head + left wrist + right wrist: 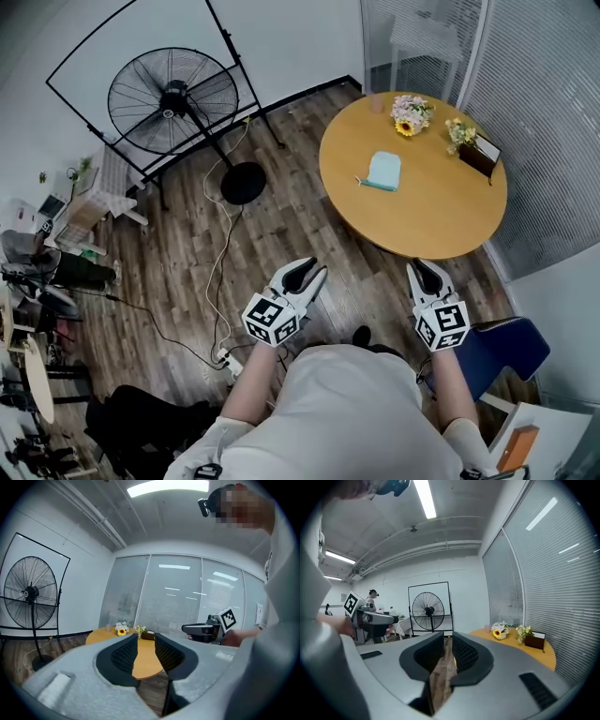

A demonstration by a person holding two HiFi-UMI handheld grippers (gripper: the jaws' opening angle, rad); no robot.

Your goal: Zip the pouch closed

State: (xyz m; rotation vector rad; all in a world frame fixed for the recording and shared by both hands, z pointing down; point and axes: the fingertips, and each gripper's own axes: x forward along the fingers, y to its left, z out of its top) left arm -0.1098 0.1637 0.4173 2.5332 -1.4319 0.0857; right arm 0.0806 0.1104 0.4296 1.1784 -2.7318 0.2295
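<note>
Left gripper [312, 270], right gripper [419, 266], jaws apart; pouch [383, 171] only in head view.

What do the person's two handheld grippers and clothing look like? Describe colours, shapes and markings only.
Left gripper and right gripper match: pale grey shells, black ribbed pads, each carrying a white cube printed with black square markers. The person wears a light short-sleeved top.

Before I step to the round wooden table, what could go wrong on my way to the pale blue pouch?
The thin white cable and the white power strip lie on the wooden floor by your feet, so you might trip. The blue chair stands beside your right arm and could catch the right gripper.
</note>
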